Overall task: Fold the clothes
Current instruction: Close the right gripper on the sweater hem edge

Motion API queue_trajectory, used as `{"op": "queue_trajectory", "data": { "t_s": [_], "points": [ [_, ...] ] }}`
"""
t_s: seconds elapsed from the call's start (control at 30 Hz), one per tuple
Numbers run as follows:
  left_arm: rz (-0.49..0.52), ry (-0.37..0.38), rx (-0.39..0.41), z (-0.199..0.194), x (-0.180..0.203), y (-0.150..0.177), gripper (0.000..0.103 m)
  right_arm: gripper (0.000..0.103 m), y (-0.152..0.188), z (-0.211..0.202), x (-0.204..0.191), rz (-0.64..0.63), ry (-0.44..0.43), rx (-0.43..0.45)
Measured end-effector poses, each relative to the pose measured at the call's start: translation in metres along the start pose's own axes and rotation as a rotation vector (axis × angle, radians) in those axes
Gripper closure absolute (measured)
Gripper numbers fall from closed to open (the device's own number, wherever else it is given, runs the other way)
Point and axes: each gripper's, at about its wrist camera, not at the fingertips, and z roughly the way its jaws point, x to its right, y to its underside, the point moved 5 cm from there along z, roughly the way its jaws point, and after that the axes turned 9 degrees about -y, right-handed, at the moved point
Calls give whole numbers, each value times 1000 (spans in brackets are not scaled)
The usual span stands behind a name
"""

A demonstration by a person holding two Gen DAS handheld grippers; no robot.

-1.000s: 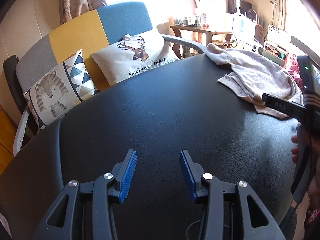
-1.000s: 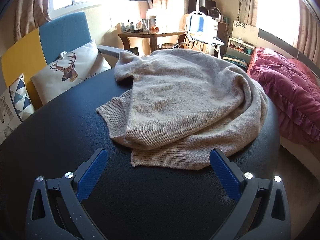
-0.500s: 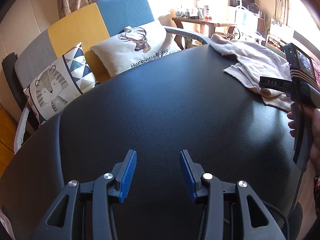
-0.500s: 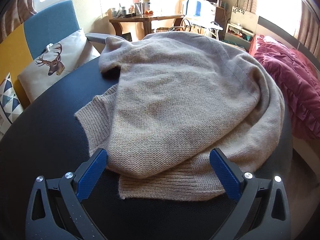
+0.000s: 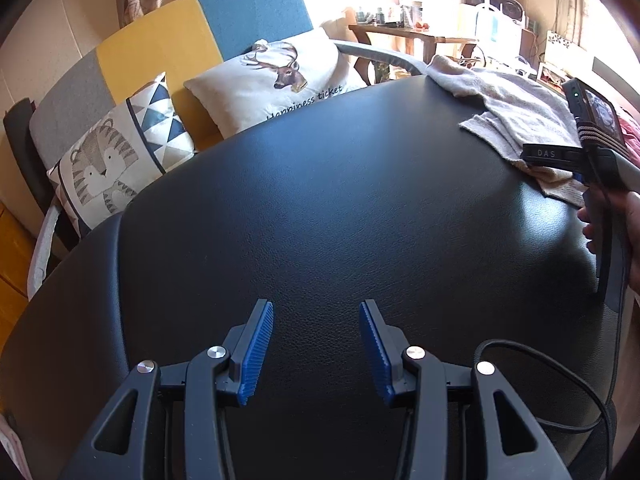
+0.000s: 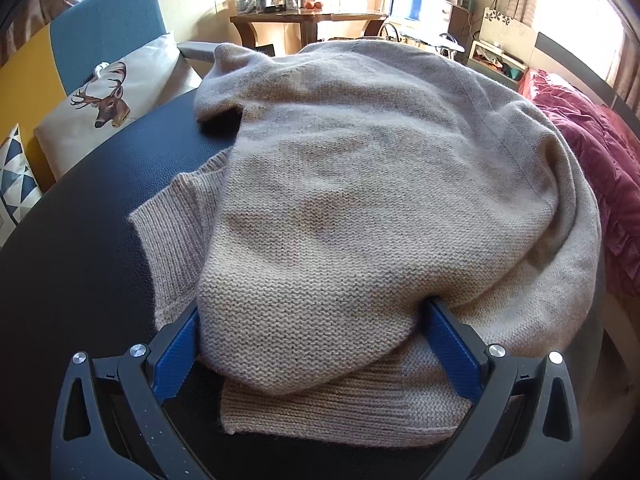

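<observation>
Right gripper (image 6: 312,344): jaws spread wide, a rounded fold of the beige knit sweater (image 6: 380,184) bulging between the blue pads (image 6: 450,342), which are set against its sides; not clamped. The ribbed hem is seen lying flat beneath. The sweater is heaped on the black table (image 6: 80,216), toward its right side. Left gripper (image 5: 316,348): jaws moderately parted, nothing between them, held over bare table surface well apart from the sweater. A deer cushion (image 5: 280,76) and a tiger cushion (image 5: 116,156) are noted on the sofa behind.
</observation>
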Motion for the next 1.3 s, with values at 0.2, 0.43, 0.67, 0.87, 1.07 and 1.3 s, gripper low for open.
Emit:
{"op": "queue_trajectory", "data": {
  "t_s": [0.2,0.43,0.67,0.87,1.07,1.3],
  "points": [
    [-7,11,-52,12,-5,15,57,0,-4,-2,0,0,-22,-4],
    [-31,30,-68,16,-16,27,57,10,-4,-8,2,-6,-51,23],
    [-46,28,-60,15,-25,32,57,67,0,-15,13,31,-153,76],
    [-65,21,-60,12,-38,40,57,71,15,-25,22,188,-319,62],
    [-100,21,-68,9,-51,51,57,74,46,-42,-16,232,-479,35],
    [-102,29,-11,-4,-63,36,57,80,88,-63,-73,238,-651,3]
  ]
}}
